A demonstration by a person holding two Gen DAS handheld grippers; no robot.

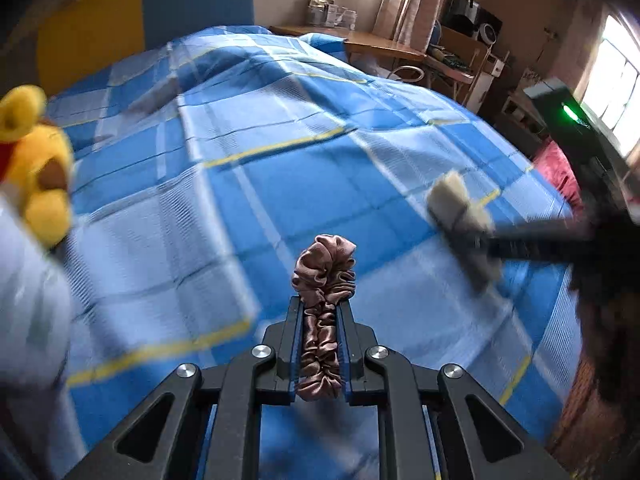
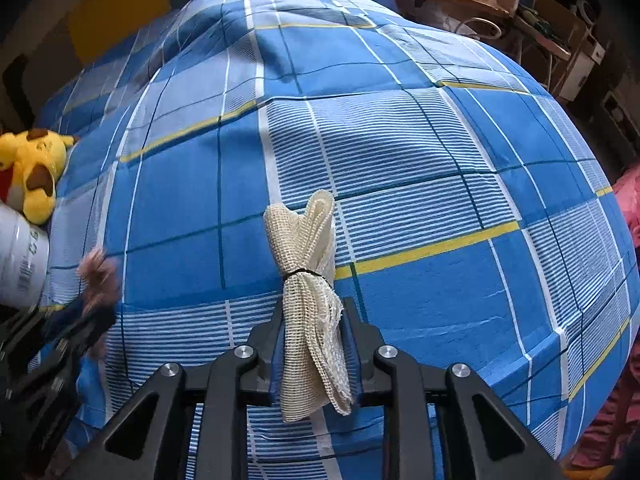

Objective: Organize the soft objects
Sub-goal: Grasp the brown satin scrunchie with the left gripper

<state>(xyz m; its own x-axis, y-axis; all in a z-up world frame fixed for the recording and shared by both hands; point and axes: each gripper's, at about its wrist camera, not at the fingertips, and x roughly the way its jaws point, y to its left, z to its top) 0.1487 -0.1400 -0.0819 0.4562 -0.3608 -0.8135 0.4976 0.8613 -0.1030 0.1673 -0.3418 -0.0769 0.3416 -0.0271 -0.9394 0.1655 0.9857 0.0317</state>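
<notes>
The right hand-held gripper [image 2: 313, 316] pinches a tied cream mesh cloth [image 2: 310, 280] above the blue plaid bed [image 2: 420, 160]; a yellow plush toy [image 2: 34, 172] lies far left.

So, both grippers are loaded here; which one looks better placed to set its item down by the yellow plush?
Left, probably. The left gripper clamps the pink scrunchie and sits nearer the yellow plush. The right gripper, holding the mesh bundle, is further toward the bed's other side.
</notes>
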